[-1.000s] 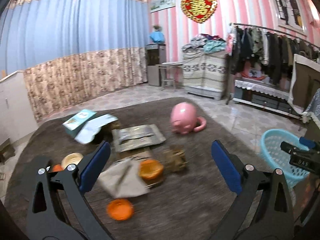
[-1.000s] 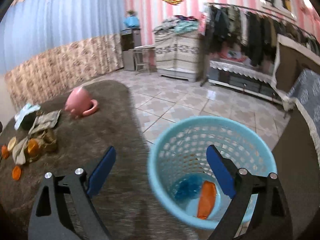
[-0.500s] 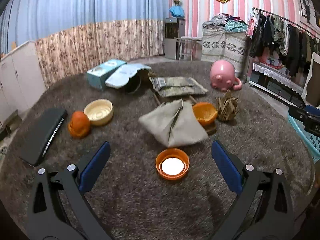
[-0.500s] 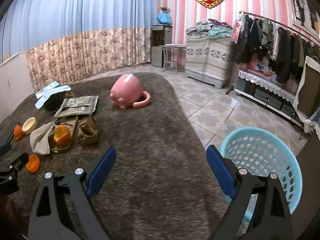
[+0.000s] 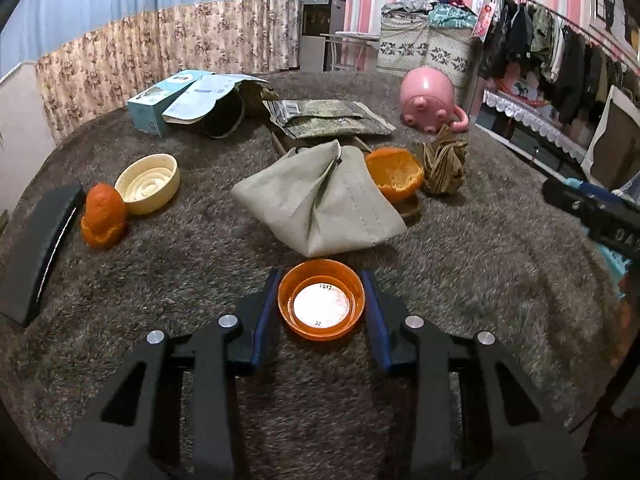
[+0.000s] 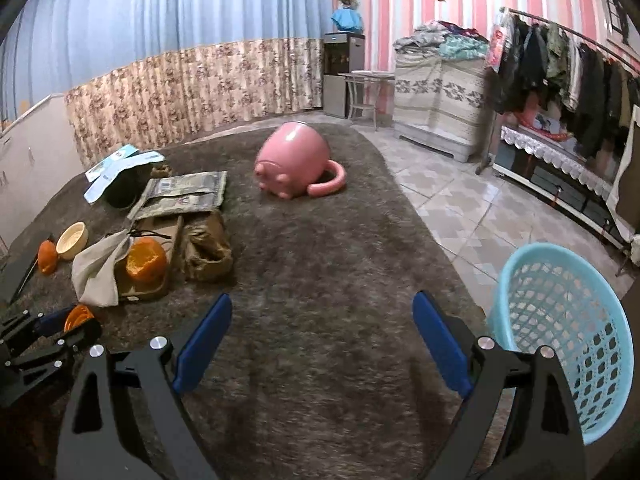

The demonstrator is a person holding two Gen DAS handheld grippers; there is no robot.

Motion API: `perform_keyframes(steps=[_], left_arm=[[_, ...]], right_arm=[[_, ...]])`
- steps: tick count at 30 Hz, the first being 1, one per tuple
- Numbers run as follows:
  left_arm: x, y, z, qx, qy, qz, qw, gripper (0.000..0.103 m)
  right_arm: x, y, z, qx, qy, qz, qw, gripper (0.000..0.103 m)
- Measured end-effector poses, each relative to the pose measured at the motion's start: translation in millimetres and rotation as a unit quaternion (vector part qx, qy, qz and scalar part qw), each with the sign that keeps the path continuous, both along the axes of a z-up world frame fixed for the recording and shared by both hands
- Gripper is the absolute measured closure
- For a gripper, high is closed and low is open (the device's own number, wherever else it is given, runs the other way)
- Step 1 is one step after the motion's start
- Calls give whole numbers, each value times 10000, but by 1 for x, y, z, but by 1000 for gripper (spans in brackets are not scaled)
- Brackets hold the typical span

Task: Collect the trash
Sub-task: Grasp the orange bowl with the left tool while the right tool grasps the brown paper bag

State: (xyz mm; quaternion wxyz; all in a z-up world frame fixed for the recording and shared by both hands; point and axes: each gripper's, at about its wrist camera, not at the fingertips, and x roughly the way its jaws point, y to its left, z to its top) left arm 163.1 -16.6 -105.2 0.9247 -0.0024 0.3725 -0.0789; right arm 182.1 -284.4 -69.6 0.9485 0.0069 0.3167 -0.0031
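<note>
An orange lid (image 5: 321, 304) with a white inside lies open side up on the brown rug (image 5: 480, 272). My left gripper (image 5: 320, 273) is down around it; its jaws are closing, and both blue pads (image 5: 267, 316) touch the lid's sides. In the right wrist view the same gripper (image 6: 52, 328) and lid (image 6: 78, 316) show at the left edge. My right gripper (image 6: 322, 300) hangs open over bare rug with nothing between its fingers. The light blue trash basket (image 6: 560, 320) stands on the floor at its right.
Beyond the lid lie a grey-green cloth bag (image 5: 324, 200), two orange peels (image 5: 394, 172) (image 5: 103, 216), crumpled brown paper (image 5: 444, 160), a cream lid (image 5: 147, 178), foil packets (image 5: 328, 118), a blue box (image 5: 160, 96), a tipped pink mug (image 5: 430, 96). A black flat device (image 5: 36, 248) lies left.
My left gripper came down to the orange lid and drew its wide jaws in against it. My right gripper swung left, away from over the basket and onto the rug.
</note>
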Motion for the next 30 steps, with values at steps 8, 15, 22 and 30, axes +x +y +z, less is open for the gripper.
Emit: perform_keyframes(steps=[8,15,22,30], left_arm=[[-8,18,26,93,-453,155,9988,64],[8,59,58,132,-923,612,9938,64],[24,84,72,295,-1148,913,9887,64],[24,74,76,354,-1238,931,9873,64]], right_arm=[[22,33,-5,38,122,393,9991,13],[49,60,-14,109,347,580,9977,19],[73,78,-34,148,830,941,9920,58],[53,68,-14,155,374,895,9952,62]])
